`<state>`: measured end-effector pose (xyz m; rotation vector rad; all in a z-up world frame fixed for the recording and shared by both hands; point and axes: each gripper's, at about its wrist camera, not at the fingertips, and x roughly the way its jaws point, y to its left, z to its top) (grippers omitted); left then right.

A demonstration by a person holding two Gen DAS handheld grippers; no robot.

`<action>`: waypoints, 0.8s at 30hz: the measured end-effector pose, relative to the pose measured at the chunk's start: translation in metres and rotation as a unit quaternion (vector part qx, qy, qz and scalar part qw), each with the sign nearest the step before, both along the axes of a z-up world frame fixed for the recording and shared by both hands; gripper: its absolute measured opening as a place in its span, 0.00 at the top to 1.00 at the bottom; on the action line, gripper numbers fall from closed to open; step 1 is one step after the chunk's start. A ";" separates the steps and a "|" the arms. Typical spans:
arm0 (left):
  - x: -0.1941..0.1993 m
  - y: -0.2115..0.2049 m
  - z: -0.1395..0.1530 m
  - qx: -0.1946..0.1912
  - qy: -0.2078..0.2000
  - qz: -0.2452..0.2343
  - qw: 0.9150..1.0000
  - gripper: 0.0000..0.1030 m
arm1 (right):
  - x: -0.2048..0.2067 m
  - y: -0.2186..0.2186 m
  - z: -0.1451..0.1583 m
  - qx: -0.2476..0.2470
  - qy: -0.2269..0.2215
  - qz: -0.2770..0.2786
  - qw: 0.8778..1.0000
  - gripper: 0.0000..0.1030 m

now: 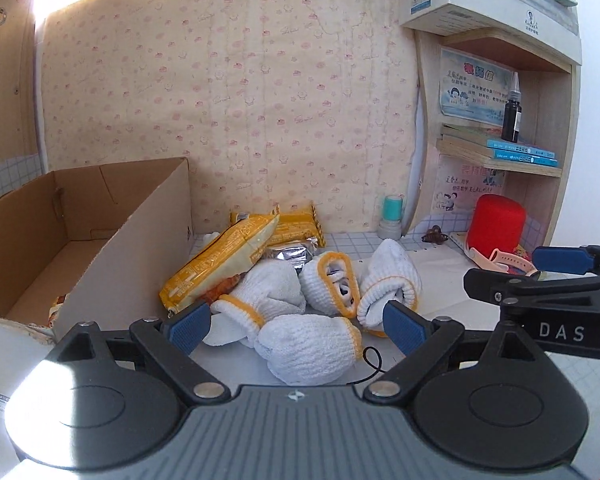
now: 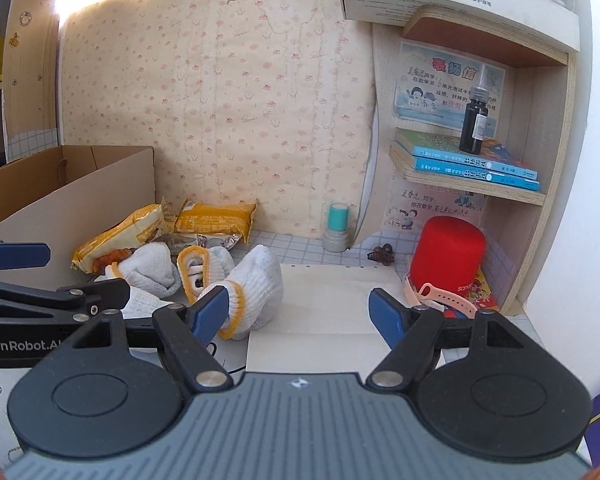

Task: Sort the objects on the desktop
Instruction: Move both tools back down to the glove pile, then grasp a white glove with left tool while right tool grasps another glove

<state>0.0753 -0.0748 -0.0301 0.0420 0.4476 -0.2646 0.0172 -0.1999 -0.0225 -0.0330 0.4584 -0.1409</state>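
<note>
Cardboard box interior shows only leftward; both claws gape wide, empty.

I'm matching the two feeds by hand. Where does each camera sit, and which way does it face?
Left wrist: on the left gripper, facing the glove pile and cardboard box; its open blue fingers show, with the right gripper at the right edge.
Right wrist: on the right gripper, facing white paper and the red cylinder; the left gripper shows at left.
Shared: gloves, yellow snack packs, box, shelf.
</note>
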 end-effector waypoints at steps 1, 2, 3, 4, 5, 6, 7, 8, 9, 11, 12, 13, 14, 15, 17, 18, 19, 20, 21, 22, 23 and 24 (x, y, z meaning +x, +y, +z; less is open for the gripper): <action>0.001 -0.002 -0.003 0.000 0.001 0.002 1.000 0.07 | 0.001 -0.002 -0.001 0.003 0.000 -0.001 1.000 0.27; 0.002 -0.004 -0.006 0.000 0.004 0.006 1.000 0.07 | 0.002 -0.003 -0.003 0.002 0.002 -0.002 1.000 0.27; 0.004 -0.006 -0.008 0.003 0.005 0.008 1.000 0.07 | 0.003 -0.003 -0.004 -0.002 0.003 -0.006 1.000 0.27; 0.006 -0.009 -0.011 0.009 0.006 0.007 1.000 0.07 | 0.004 -0.004 -0.006 -0.007 0.005 -0.008 1.000 0.27; 0.007 -0.012 -0.014 0.016 0.005 0.009 1.000 0.07 | 0.005 -0.005 -0.007 -0.010 0.007 -0.007 1.000 0.27; 0.009 -0.015 -0.017 0.023 0.006 0.009 1.000 0.07 | 0.007 -0.007 -0.009 -0.009 0.010 -0.008 1.000 0.27; 0.011 -0.018 -0.019 0.025 0.010 0.007 1.000 0.07 | 0.007 -0.009 -0.010 -0.005 0.009 -0.011 1.000 0.27; 0.013 -0.019 -0.022 0.023 0.015 0.007 1.000 0.07 | 0.008 -0.012 -0.010 0.001 0.007 -0.011 1.000 0.27; 0.016 -0.020 -0.024 0.019 0.020 0.006 1.000 0.07 | 0.008 -0.014 -0.011 0.007 0.006 -0.010 1.000 0.27; 0.021 -0.023 -0.028 0.017 0.030 0.003 0.999 0.07 | 0.010 -0.016 -0.011 0.009 0.006 -0.012 1.000 0.27; 0.023 -0.025 -0.030 0.018 0.031 0.003 0.999 0.07 | 0.010 -0.016 -0.012 0.005 0.006 -0.013 1.000 0.27; 0.026 -0.026 -0.031 0.019 0.034 0.003 0.999 0.07 | 0.011 -0.017 -0.012 0.003 0.007 -0.014 1.000 0.27; 0.027 -0.026 -0.032 0.015 0.036 0.003 0.999 0.07 | 0.012 -0.017 -0.012 0.004 0.006 -0.014 1.000 0.27; 0.029 -0.026 -0.034 0.011 0.040 0.004 0.999 0.07 | 0.013 -0.018 -0.013 0.006 0.006 -0.013 1.000 0.26; 0.034 -0.027 -0.037 0.006 0.049 0.002 0.999 0.09 | 0.017 -0.019 -0.014 0.010 0.009 -0.012 1.000 0.26; 0.037 -0.027 -0.039 0.009 0.051 0.005 0.999 0.16 | 0.020 -0.019 -0.016 0.011 0.012 -0.011 1.000 0.26; 0.039 -0.028 -0.040 0.013 0.051 0.007 0.999 0.29 | 0.023 -0.019 -0.017 0.013 0.015 -0.009 1.000 0.26; 0.041 -0.027 -0.043 0.015 0.058 0.004 0.998 0.35 | 0.027 -0.018 -0.019 0.018 0.020 -0.006 1.000 0.26; 0.043 -0.025 -0.045 0.010 0.065 0.000 0.998 0.39 | 0.031 -0.017 -0.021 0.021 0.023 0.000 1.000 0.26; 0.044 -0.023 -0.046 0.004 0.070 0.001 0.998 0.41 | 0.036 -0.015 -0.022 0.023 0.028 0.003 0.999 0.26; 0.045 -0.022 -0.047 0.002 0.073 0.002 0.997 0.41 | 0.040 -0.013 -0.024 0.025 0.032 0.004 0.999 0.26; 0.045 -0.021 -0.047 0.001 0.073 0.000 0.997 0.41 | 0.045 -0.011 -0.025 0.028 0.036 0.006 0.999 0.26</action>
